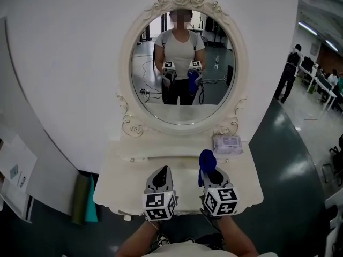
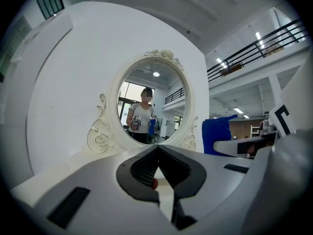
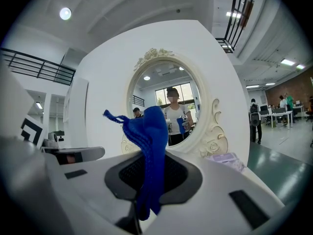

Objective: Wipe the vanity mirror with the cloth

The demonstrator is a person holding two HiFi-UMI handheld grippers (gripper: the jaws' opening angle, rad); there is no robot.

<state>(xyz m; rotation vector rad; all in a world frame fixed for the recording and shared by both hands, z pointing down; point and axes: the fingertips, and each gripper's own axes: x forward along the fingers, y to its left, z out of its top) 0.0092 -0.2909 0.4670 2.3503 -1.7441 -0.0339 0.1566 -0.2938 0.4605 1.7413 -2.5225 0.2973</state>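
Cloth point(image 1: 206, 161) is pinched in my right gripper point(image 1: 210, 173), jaws clamped on its middle, loose end sticking up. It sits low over the surface point(image 1: 128, 182), well short of the vanity mirror point(image 1: 182, 63). Left gripper point(image 1: 163, 169) is beside it, jaws together on nothing. No contact with the glass, so I'd judge wiping not started and the whole pane left. Path forward looks open. Wipes pack point(image 1: 227, 143) sits right of the frame base, and the carved frame rim stands proud, so mind it at stroke ends.
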